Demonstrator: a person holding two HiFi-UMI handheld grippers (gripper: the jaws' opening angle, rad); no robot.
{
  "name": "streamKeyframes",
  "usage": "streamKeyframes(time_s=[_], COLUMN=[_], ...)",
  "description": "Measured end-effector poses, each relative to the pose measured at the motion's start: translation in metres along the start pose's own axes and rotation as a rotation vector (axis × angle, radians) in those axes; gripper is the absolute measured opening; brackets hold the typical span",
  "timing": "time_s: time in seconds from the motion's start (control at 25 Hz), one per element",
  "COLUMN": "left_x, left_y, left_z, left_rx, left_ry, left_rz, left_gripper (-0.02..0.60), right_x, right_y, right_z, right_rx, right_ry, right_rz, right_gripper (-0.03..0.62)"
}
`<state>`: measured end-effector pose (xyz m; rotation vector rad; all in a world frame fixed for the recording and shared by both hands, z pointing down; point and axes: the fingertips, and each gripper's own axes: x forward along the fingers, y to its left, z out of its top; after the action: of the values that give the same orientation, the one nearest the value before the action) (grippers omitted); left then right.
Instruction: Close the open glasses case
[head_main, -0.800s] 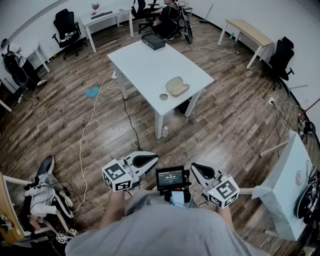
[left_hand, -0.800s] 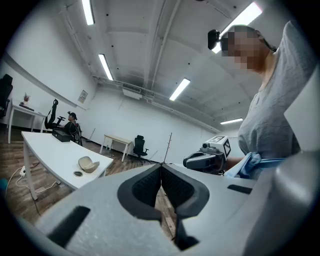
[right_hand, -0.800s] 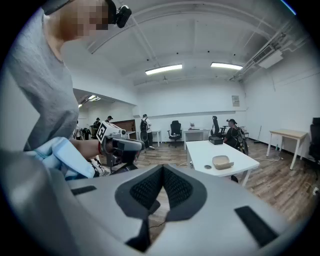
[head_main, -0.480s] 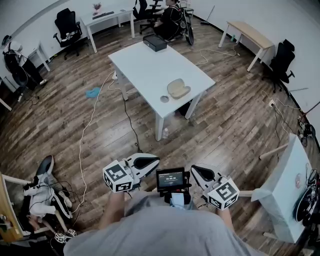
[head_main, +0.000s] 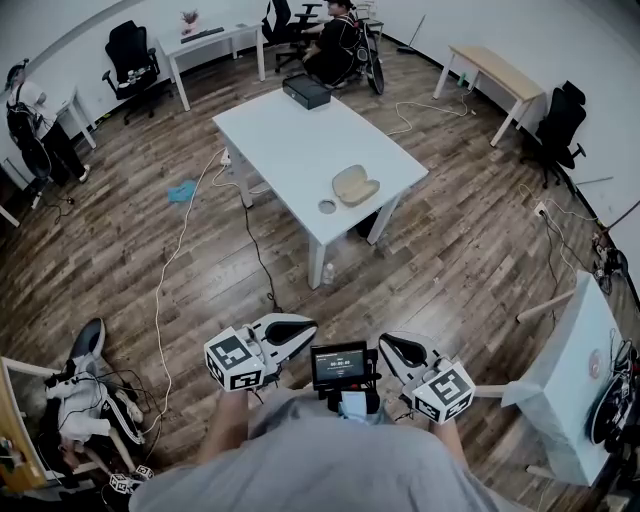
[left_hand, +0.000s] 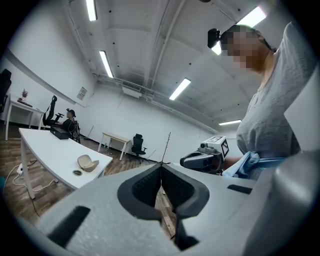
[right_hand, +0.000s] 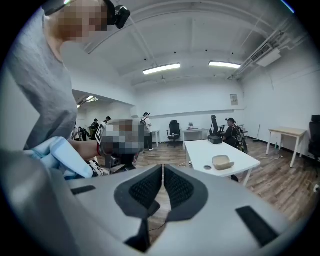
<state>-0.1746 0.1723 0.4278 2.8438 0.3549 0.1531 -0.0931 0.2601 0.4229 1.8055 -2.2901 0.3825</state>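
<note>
The beige glasses case (head_main: 355, 184) lies open near the front edge of the white table (head_main: 290, 130), far ahead of me. It shows small in the left gripper view (left_hand: 88, 162) and in the right gripper view (right_hand: 222, 161). I hold my left gripper (head_main: 303, 328) close to my body, well short of the table, with its jaws shut on nothing (left_hand: 161, 165). My right gripper (head_main: 386, 346) is beside it at the same height, also shut and empty (right_hand: 163, 166).
A small round dish (head_main: 327, 207) sits left of the case. A black box (head_main: 306, 91) rests at the table's far end. A bottle (head_main: 328, 270) stands by the front table leg, and cables (head_main: 170, 260) trail over the wood floor. Other desks, chairs and people are farther back.
The head view has shifted slightly and the table sits a little lower in the picture. Both grippers stay shut, close to my body.
</note>
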Motion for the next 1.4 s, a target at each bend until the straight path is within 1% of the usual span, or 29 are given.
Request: streamKeyframes(time_s=[0.32,0.48,0.72,0.84,1.08,1.2,1.4], left_x=[-0.011,-0.014,-0.001,0.009,0.037,0.063,0.118], left_y=[0.016,0.022,0.035,0.049,0.088,0.107,0.138], left_z=[0.0,0.0,0.003,0.006,0.016,0.024,0.053], left_rx=[-0.015,-0.025,-0.025,-0.028,-0.036,-0.044,-0.043], left_ry=[-0.002,0.009,0.006,0.0,-0.017,-0.018,-0.018], left_rz=[0.015,0.008,0.009,0.032,0.118,0.147,0.179], left_gripper=[0.018,0.018,0.018,0.018,0.018,0.018,0.018], right_x=[0.02,0.03,0.035,0.043,0.068,0.073,0.078], right_y=[-0.002,-0.001,-0.022,-0.044,-0.105,-0.143,-0.214], right_z=[0.01,0.018,0.022,0.024,0.032,0.038,0.052], right_rx=[0.017,0.014,0.03,0.037,0.03,0.035,0.039], right_ry=[-0.022,-0.028,-0.037,-0.04,-0.054,-0.064,-0.068], right_rz=[0.009,0.016,0.016,0.022,0.066,0.085,0.116], right_gripper=[0.034,0.034,0.034,0.034,0.034,0.034,0.034])
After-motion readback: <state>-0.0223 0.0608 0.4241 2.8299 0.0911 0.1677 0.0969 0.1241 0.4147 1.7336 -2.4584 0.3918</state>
